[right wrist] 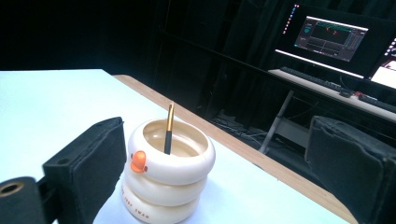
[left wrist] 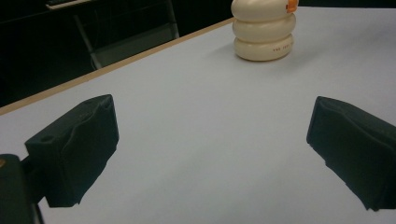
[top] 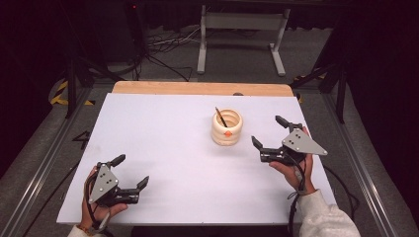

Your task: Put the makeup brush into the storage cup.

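- On the white table surface point(top: 163, 148), the cream ribbed pot of three stacked rings point(top: 227, 127) stands right of centre, toward the far side; a dark, gold-tipped pen point(top: 221, 117) leans inside it.
- The right gripper view adds detail the high view blurs: the pen point(right wrist: 168, 128) stands tilted in the pot point(right wrist: 168, 177), an orange duck-bill knob point(right wrist: 137, 162) sits on the top ring, and far off stand lit monitors point(right wrist: 329, 39) on a desk.
- The left gripper view shows the pot point(left wrist: 264, 30) far ahead, well apart from its jaws.
- The right gripper point(top: 269, 132), jaws spread wide and empty, is held just right of the pot, near it but not touching.
- The left gripper point(top: 131, 171), jaws likewise spread and empty, sits at the near left corner.
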`<action>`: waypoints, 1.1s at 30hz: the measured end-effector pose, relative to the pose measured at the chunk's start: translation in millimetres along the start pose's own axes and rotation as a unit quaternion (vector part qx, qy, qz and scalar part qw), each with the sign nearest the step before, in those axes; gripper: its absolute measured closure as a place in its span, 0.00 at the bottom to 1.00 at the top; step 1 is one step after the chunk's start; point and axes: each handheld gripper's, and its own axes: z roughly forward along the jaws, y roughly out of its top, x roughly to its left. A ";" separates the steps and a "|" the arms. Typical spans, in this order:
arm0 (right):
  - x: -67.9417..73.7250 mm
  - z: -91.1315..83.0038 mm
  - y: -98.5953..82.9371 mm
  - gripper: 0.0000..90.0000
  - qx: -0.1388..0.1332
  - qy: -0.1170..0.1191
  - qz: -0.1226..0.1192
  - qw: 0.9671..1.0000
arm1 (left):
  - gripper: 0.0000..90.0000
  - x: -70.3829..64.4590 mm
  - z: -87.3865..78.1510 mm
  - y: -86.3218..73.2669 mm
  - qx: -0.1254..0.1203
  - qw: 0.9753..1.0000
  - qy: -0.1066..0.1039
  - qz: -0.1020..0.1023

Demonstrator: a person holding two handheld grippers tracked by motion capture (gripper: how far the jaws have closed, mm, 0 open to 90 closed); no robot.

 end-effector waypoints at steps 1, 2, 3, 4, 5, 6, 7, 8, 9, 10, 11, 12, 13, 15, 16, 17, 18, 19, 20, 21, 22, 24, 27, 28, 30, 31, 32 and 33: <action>0.0 -1.2 -0.3 0.07 -0.002 0.001 0.000 1.000 | 0.03 -0.2 0.2 0.0 0.001 1.000 0.000 -0.001; 0.1 -2.2 -0.5 0.07 -0.001 0.000 -0.002 1.000 | 0.03 -0.2 0.3 0.0 0.001 1.000 0.000 -0.001; 0.1 -3.2 -0.6 0.07 0.000 0.000 -0.004 1.000 | 0.03 -0.2 0.5 0.0 0.001 1.000 0.000 -0.001; 0.1 -4.3 -1.0 0.07 -0.002 0.000 -0.005 1.000 | 0.03 -0.2 0.6 0.1 0.003 1.000 0.000 -0.001; 0.0 -5.4 -1.2 0.07 -0.001 0.000 -0.005 1.000 | 0.03 -0.4 0.6 0.1 0.004 1.000 0.000 -0.001; -0.1 -6.3 -1.5 0.07 -0.001 -0.001 -0.006 1.000 | 0.03 -0.4 0.6 0.2 0.004 1.000 0.000 0.000; -0.4 -7.2 -1.9 0.07 -0.001 -0.002 -0.006 1.000 | 0.03 -0.5 0.6 0.3 0.004 1.000 0.000 0.000; -0.6 -8.3 -2.3 0.07 -0.001 -0.001 -0.005 1.000 | 0.03 -0.7 0.5 0.3 0.003 1.000 0.000 0.000; -0.9 -9.3 -2.6 0.07 -0.001 -0.002 -0.006 1.000 | 0.03 -0.7 0.5 0.2 0.001 1.000 0.000 -0.001; -1.2 -10.2 -2.9 0.07 -0.003 -0.002 -0.005 1.000 | 0.03 -0.6 0.5 0.1 0.002 1.000 -0.001 -0.001; -1.6 -11.2 -3.4 0.08 -0.003 -0.001 -0.001 1.000 | 0.03 -0.4 0.4 0.1 0.003 1.000 -0.001 -0.001; -1.7 -11.7 -3.9 0.08 -0.003 -0.001 -0.001 1.000 | 0.03 -0.4 0.4 0.1 0.001 1.000 0.000 -0.001; -1.4 -12.3 -4.4 0.08 0.000 -0.002 -0.001 1.000 | 0.03 -0.5 0.2 0.2 -0.001 1.000 -0.001 -0.001; -1.5 -13.9 -5.2 0.08 0.000 -0.005 -0.005 1.000 | 0.03 -0.5 0.0 0.4 -0.001 1.000 0.000 0.000; -1.7 -14.9 -5.4 0.08 0.000 -0.006 -0.004 1.000 | 0.03 -0.3 0.0 0.2 -0.001 1.000 0.000 -0.001; -1.9 -15.7 -5.6 0.08 -0.003 -0.005 -0.003 1.000 | 0.03 -0.1 0.2 0.0 0.001 1.000 0.001 -0.002; -2.1 -16.6 -5.8 0.08 -0.002 -0.007 -0.005 1.000 | 0.03 -0.1 0.2 0.0 0.001 1.000 0.001 -0.002; -2.4 -17.1 -6.1 0.07 -0.003 -0.008 -0.006 1.000 | 0.03 -0.4 0.3 0.1 0.001 1.000 0.001 -0.002; -2.4 -17.5 -6.4 0.07 -0.003 -0.008 -0.006 1.000 | 0.03 -0.6 0.2 0.4 0.000 1.000 0.001 0.000; -2.4 -18.2 -6.7 0.07 -0.002 -0.008 -0.007 1.000 | 0.03 -0.9 0.2 0.4 0.001 1.000 0.001 0.001; -2.4 -19.1 -7.1 0.06 -0.001 -0.009 -0.010 1.000 | 0.03 -0.8 0.3 0.3 0.002 1.000 0.001 0.001; -2.2 -19.9 -7.6 0.06 -0.001 -0.008 -0.011 1.000 | 0.03 -0.7 0.2 0.2 0.001 1.000 0.000 -0.001; -2.0 -23.4 -8.4 0.05 0.002 -0.007 -0.019 1.000 | 0.03 -0.9 0.3 0.4 0.000 1.000 0.001 0.000; -2.0 -24.1 -8.1 0.04 0.003 -0.007 -0.023 1.000 | 0.03 -1.0 0.6 0.5 0.002 1.000 0.000 0.000; -1.7 -24.8 -7.8 0.04 0.002 -0.006 -0.021 1.000 | 0.03 -1.1 0.7 0.6 0.002 1.000 0.000 0.002; -1.4 -25.5 -7.7 0.04 0.003 -0.005 -0.023 1.000 | 0.03 -1.2 0.6 0.6 0.002 1.000 0.001 0.002; -0.9 -26.1 -8.1 0.04 0.005 -0.004 -0.025 1.000 | 0.03 -1.4 0.5 0.6 0.002 1.000 0.000 0.001; -0.8 -26.5 -8.8 0.04 0.007 -0.003 -0.026 1.000 | 0.03 -1.3 0.2 0.6 0.001 1.000 0.000 0.001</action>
